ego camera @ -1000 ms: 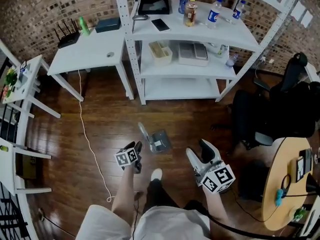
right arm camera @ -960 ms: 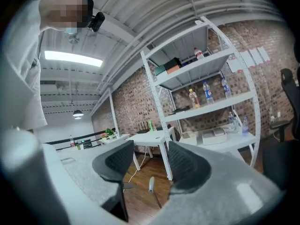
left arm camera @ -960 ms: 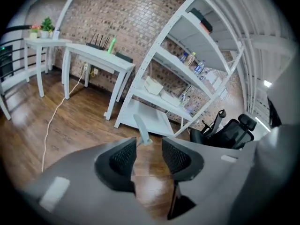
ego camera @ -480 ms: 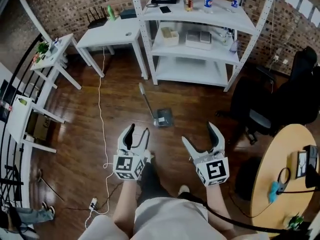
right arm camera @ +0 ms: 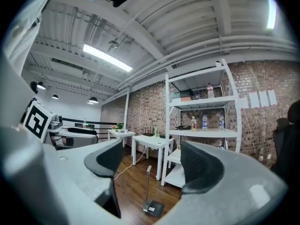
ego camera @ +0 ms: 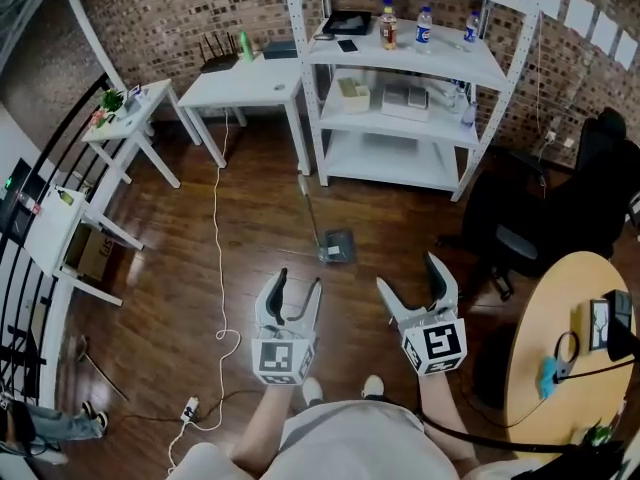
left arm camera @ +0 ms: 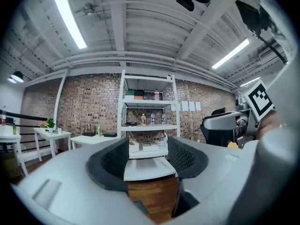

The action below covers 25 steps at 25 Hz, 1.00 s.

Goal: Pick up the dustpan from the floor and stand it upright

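The grey dustpan stands on the dark wood floor with its long handle upright, in front of the white shelf unit. In the right gripper view the dustpan shows low between the jaws, far off. Both grippers are held level and well short of it. My left gripper has its jaws opening with nothing between them; in its own view the left gripper frames only the shelves. My right gripper is also opening wide and holds nothing, and its own view shows the right gripper the same way.
A white shelf unit with bottles and boxes stands behind the dustpan, with a white table to its left. A black office chair and a round wooden table are at right. A white cable trails over the floor at left.
Both grippers have drawn up and back from the dustpan and their jaws stand wider. The dustpan stays upright on the floor, now farther off.
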Each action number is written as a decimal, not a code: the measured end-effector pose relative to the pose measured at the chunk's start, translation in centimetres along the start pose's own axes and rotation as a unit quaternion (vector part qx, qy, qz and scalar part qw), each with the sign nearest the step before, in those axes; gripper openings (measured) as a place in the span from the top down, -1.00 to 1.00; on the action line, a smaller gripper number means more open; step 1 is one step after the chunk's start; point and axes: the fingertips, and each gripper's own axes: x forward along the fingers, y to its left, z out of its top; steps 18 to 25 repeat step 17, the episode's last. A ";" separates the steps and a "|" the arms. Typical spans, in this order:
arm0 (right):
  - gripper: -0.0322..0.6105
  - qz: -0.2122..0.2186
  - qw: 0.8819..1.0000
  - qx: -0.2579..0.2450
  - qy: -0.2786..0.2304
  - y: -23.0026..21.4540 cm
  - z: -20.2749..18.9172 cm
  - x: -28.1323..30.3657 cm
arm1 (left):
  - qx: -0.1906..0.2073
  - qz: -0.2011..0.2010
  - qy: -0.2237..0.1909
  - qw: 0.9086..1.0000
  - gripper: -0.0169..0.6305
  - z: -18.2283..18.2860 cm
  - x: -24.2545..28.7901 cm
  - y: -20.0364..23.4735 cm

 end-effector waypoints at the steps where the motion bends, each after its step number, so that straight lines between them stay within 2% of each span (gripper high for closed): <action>1: -0.25 0.005 1.000 -0.005 -0.004 0.8 0.2 0.1 | 0.001 0.004 -0.005 1.000 0.12 0.2 -0.7 0.3; 4: -0.25 0.019 1.000 0.004 -0.001 3.5 -0.1 0.3 | 0.006 0.017 -0.012 1.000 0.12 0.6 -2.7 1.6; 7: -0.25 0.037 0.999 0.010 -0.003 6.1 0.1 0.7 | 0.028 0.025 -0.021 0.999 0.12 1.0 -4.1 2.9; 12: -0.24 0.043 0.999 0.030 -0.010 8.4 0.6 0.9 | 0.015 0.028 -0.023 0.999 0.12 0.9 -5.7 4.4; 25: -0.24 0.044 0.999 0.027 -0.009 9.3 1.2 1.0 | 0.024 0.038 -0.033 0.998 0.12 1.9 -7.0 5.4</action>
